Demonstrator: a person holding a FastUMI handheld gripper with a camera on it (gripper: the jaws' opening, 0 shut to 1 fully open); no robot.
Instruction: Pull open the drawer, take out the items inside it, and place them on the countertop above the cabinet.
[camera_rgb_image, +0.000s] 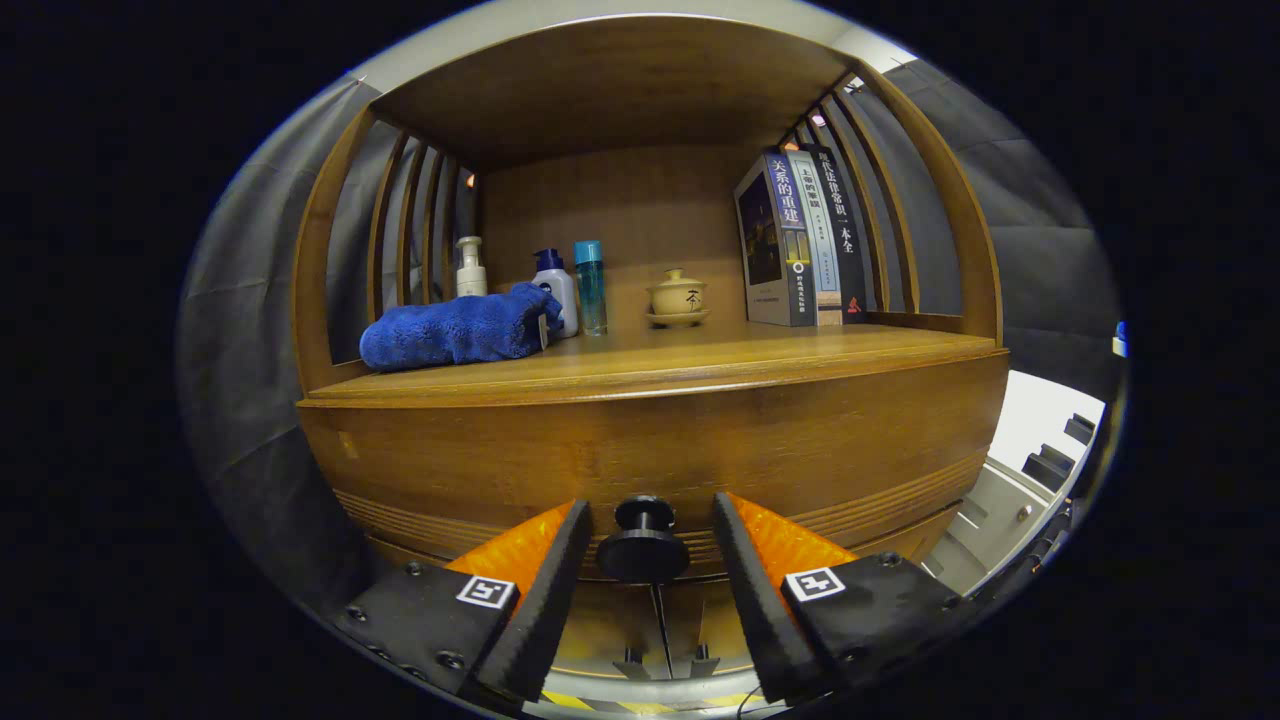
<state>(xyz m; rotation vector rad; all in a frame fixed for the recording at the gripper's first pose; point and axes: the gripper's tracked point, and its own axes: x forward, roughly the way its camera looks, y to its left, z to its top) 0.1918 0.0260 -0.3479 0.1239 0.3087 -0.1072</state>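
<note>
The wooden cabinet's drawer front (650, 450) faces me, and I cannot see inside it. A round black knob (642, 540) sticks out low on that front. My gripper (650, 503) is open, with one finger on each side of the knob. The knob sits between the fingertips (570, 540) with a small gap on both sides. Above the front runs the wooden countertop (720, 360).
On the countertop lie a rolled blue towel (455, 330), a pump bottle (470, 268), a white bottle (558, 290) and a blue bottle (590, 285). A small lidded cup (677, 298) and standing books (800, 240) are further right. Curved wooden slats enclose both sides. White furniture (1010, 490) stands to the right.
</note>
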